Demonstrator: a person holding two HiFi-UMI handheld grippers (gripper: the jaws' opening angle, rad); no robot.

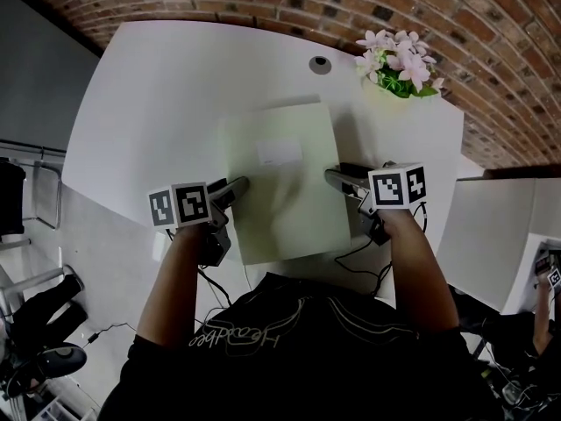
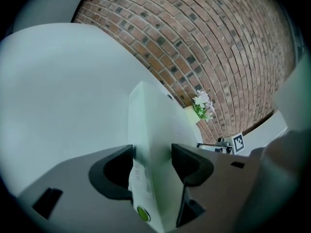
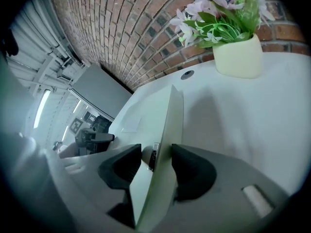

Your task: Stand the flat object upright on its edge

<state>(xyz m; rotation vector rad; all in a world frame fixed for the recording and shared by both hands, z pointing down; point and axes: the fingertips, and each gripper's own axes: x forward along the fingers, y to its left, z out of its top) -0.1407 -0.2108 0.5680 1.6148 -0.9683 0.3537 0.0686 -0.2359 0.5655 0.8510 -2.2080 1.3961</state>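
Head view shows the flat pale box over the white table, its broad face toward the camera. The left gripper clamps its left edge. The right gripper straddles the right edge, jaws wide and not pinching.

L gripper clamped, R gripper jaws apart; both angled down.

Black printed T-shirt, dark fingers, marker cubes
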